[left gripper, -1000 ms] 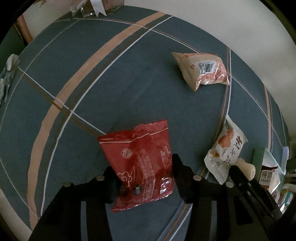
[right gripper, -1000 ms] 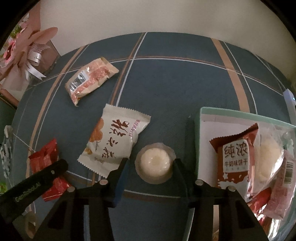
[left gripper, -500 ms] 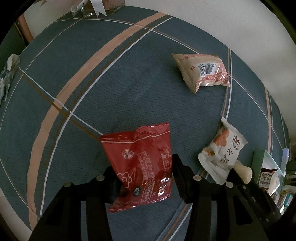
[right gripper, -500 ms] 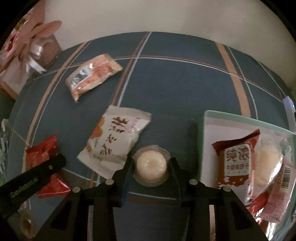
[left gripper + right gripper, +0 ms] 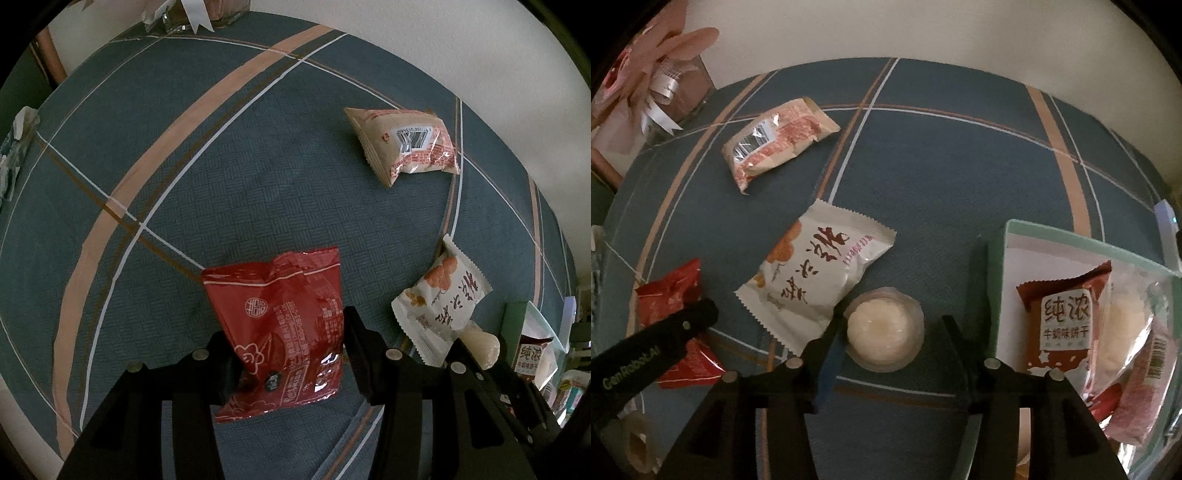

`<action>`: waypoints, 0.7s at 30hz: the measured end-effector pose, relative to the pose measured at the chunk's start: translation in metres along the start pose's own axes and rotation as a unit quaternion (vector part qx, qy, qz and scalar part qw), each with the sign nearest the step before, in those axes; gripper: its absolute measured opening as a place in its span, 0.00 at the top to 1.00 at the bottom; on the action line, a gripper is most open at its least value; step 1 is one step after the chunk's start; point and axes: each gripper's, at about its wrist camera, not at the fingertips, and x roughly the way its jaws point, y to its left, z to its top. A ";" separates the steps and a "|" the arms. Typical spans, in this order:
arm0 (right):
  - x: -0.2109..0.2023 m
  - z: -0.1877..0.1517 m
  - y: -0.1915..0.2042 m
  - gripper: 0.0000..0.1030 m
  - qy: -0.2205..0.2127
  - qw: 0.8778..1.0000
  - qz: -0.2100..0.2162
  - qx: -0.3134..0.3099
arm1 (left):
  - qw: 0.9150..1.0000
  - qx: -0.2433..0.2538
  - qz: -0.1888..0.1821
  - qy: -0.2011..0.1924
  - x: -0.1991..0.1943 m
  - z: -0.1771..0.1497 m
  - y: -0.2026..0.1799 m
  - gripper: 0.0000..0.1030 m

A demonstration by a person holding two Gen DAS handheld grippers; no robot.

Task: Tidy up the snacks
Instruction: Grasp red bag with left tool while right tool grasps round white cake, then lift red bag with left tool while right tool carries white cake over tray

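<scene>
Plaid tablecloth [image 5: 942, 177]; jelly cup [image 5: 884, 328] between right gripper [image 5: 890, 343] fingers.

A dark teal tablecloth [image 5: 229, 177] with peach bands and thin white and brown lines covers the counter. On it lie a glossy red snack bag [image 5: 284, 317] with white print, a white packet [image 5: 820, 273] with orange pictures and dark lettering, and a beige wrapper [image 5: 775, 140] patterned in red. The jelly cup [image 5: 884, 328] is creamy white, the box [image 5: 997, 258] mint green, and the tongs black.

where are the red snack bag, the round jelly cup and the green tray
red snack bag [image 5: 280, 317]: left wrist view, middle of its printed front.
round jelly cup [image 5: 884, 328]: right wrist view, centre of the pale top.
green tray [image 5: 996, 280]: right wrist view, its left rim.
</scene>
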 end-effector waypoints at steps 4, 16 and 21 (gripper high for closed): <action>0.002 -0.001 0.002 0.42 0.002 1.000 -0.001 -0.007 | 1.000 0.000 0.000 0.000 0.000 0.000 0.001 0.50; 0.003 -0.006 0.003 0.51 -0.004 1.000 -0.002 0.000 | 1.000 0.000 0.000 -0.001 -0.002 0.000 0.000 0.50; 0.001 -0.006 -0.002 0.52 -0.003 1.000 0.006 0.008 | 1.000 0.001 -0.001 -0.007 -0.004 0.000 -0.001 0.55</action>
